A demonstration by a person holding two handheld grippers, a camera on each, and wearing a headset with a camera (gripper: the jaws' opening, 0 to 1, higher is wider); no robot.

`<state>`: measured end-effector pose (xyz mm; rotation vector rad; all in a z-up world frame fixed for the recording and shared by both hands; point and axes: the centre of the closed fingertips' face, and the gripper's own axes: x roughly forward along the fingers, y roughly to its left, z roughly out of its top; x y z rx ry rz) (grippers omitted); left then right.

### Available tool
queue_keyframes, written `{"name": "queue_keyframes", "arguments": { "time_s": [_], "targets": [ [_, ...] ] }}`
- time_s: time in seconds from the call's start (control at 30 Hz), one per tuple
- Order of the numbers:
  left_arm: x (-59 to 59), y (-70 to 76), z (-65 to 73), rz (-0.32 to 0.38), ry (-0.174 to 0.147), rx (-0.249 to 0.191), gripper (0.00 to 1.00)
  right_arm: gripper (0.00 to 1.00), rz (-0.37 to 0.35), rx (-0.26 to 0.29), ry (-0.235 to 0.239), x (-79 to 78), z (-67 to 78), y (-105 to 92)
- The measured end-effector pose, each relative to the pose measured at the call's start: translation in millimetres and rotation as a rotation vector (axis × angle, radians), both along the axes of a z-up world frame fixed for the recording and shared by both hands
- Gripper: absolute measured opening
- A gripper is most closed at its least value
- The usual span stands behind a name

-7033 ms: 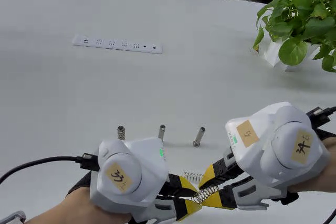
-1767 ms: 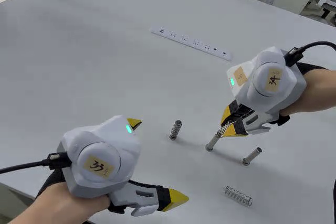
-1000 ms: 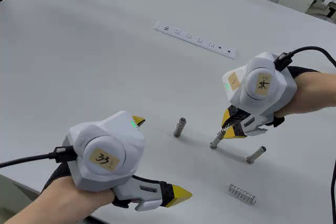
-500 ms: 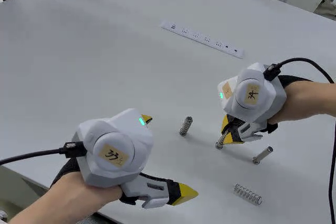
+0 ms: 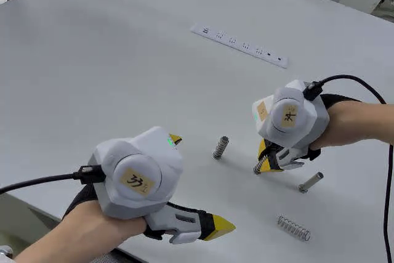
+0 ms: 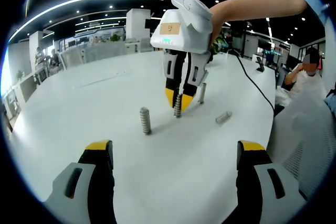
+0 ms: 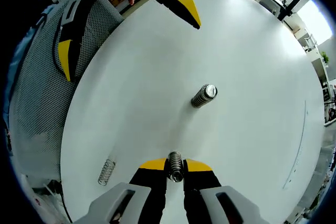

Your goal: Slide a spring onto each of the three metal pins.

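Three metal pins stand on the white table [image 5: 123, 60]. A spring sits on the left pin [image 5: 220, 147], which also shows in the left gripper view [image 6: 145, 120] and from above in the right gripper view [image 7: 203, 96]. My right gripper [image 5: 265, 164] is shut on a spring [image 7: 175, 166] that is threaded over the middle pin [image 6: 177, 106], low down near the table. The third pin [image 5: 311, 182] is bare. A loose spring [image 5: 293, 228] lies on the table near it. My left gripper [image 5: 198, 183] is held open at the near edge, with nothing between its fingers.
A white power strip [image 5: 245, 45] lies at the far side of the table. The right gripper's black cable [image 5: 363, 93] runs over the person's forearm. The near table edge is just under my left gripper. A person sits at the far right [image 6: 310, 72].
My right gripper has gone down with the spring, which now covers more of the middle pin. The left gripper stays open in about the same place. The head camera has shifted.
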<state>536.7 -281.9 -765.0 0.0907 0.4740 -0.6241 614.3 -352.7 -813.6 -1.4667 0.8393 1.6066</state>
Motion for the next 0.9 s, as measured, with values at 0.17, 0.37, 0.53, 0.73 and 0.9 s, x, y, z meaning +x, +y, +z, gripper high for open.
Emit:
{"name": "queue_keyframes", "arguments": {
  "time_s": [0.17,0.37,0.53,0.73,0.9],
  "targets": [
    [-1.0,-0.6,-0.6,-0.002,0.001,0.001,0.97,0.09,-0.007,0.001,-0.001,-0.4,-1.9,-0.5],
    [-1.9,-1.0,-0.8,-0.003,0.002,0.000,0.97,0.13,-0.047,0.024,0.024,-5.5,-4.7,0.0],
    [-2.5,-1.5,-1.1,-0.005,0.002,0.001,0.97,0.30,-0.083,0.059,0.034,-6.3,-6.0,2.2],
    [-3.4,-3.1,-1.4,-0.011,0.004,0.002,0.97,0.56,-0.107,0.129,0.043,-7.0,-1.9,6.6],
    [-4.2,-4.3,-1.5,-0.014,0.010,-0.003,0.97,0.75,-0.135,0.185,0.045,-5.8,4.4,11.0]
  ]
}}
